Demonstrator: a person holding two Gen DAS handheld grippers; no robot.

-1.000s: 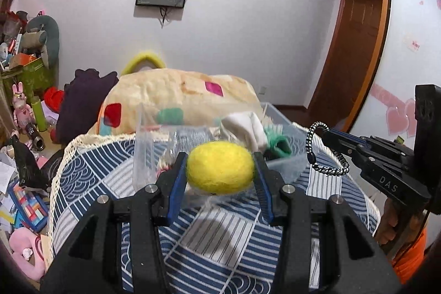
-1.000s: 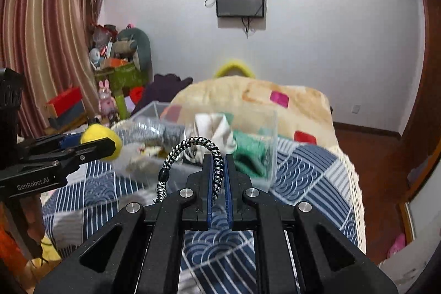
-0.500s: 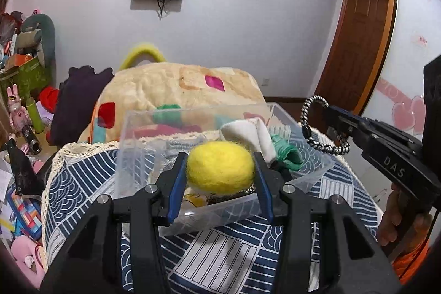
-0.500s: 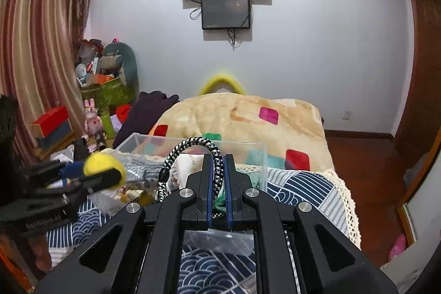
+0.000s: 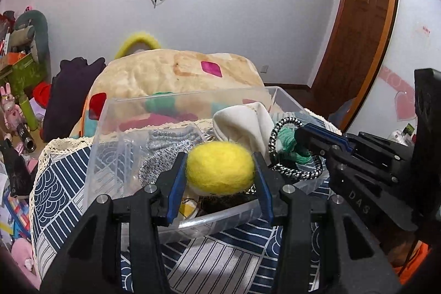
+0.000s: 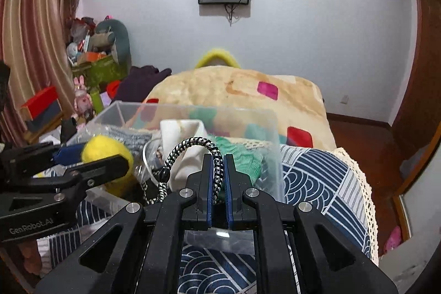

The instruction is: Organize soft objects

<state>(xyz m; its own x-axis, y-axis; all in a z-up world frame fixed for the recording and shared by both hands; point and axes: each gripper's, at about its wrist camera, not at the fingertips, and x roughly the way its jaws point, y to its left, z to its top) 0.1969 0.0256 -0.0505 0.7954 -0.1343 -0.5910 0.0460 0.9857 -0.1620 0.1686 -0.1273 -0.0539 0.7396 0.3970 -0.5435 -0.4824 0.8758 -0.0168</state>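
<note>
My left gripper (image 5: 220, 170) is shut on a fuzzy yellow felt ball (image 5: 220, 168) and holds it over the near part of a clear plastic bin (image 5: 110, 112). My right gripper (image 6: 217, 170) is shut on a black-and-white braided cord loop (image 6: 193, 143), also over the bin (image 6: 273, 128); the cord also shows in the left wrist view (image 5: 296, 174). The ball also shows in the right wrist view (image 6: 107, 153). Inside the bin lie a white cloth (image 5: 242, 123), a green knit piece (image 6: 239, 156) and a grey knit piece (image 5: 165, 153).
The bin sits on a blue-and-white patterned cover (image 6: 317, 170) with a lace edge. A beige blanket (image 5: 171, 73) is heaped behind it. Toys and boxes (image 6: 93, 57) crowd the left side. A wooden door (image 5: 355, 26) stands at the right.
Both grippers have moved forward and closer together over the bin, each still holding its object. The bin now fills more of both views.
</note>
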